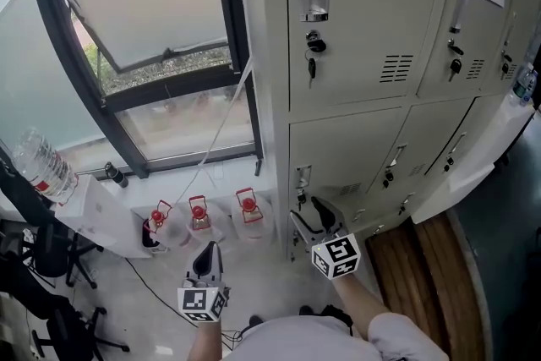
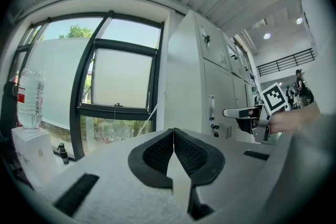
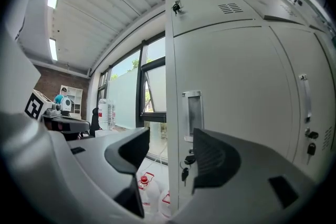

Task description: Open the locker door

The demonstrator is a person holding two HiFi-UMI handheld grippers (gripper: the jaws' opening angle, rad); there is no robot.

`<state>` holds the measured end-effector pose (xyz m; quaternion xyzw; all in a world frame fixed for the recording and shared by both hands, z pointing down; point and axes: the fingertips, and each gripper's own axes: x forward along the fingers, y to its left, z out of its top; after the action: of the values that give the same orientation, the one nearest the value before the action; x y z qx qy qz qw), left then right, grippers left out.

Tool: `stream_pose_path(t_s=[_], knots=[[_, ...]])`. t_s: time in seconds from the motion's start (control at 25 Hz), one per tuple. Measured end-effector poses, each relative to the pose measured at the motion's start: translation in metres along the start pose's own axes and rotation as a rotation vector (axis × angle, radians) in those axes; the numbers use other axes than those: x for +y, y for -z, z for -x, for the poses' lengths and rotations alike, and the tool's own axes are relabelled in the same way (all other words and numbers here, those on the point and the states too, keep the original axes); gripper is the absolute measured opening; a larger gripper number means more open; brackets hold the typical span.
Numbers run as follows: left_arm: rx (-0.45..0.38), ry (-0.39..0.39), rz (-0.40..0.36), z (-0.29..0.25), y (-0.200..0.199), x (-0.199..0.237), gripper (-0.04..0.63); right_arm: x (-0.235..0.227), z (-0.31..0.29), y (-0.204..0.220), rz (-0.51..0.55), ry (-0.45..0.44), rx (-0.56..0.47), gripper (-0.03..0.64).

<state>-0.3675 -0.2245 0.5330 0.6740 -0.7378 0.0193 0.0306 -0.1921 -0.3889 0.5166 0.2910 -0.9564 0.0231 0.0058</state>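
Observation:
Beige metal lockers stand in two rows beside a window. The lower-left locker door is closed, with a recessed handle and a key hanging under it. My right gripper hovers open just in front of that handle, touching nothing. In the right gripper view the handle and key show in the gap of the right gripper, still some way off. My left gripper hangs lower left, away from the lockers. In the left gripper view the left gripper has its pads together and holds nothing.
Three water jugs with red caps stand on the floor by the locker's left side. A tilted-open window fills the left. A bottle rests on a white box, with an office chair below it. More lockers run off to the right.

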Motion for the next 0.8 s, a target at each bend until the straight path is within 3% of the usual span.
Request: stream_pose_path(t_s=[0.44,0.8], knots=[[0.009,-0.045,0.012,0.010,0.002,0.029,0.011,-0.015,-0.056,-0.009,0.060,0.010,0.013,0.230],[0.025,-0.063,0.022,0.013,0.009,0.042,0.011,-0.012,-0.067,-0.008,0.059,0.019,0.014,0.230]])
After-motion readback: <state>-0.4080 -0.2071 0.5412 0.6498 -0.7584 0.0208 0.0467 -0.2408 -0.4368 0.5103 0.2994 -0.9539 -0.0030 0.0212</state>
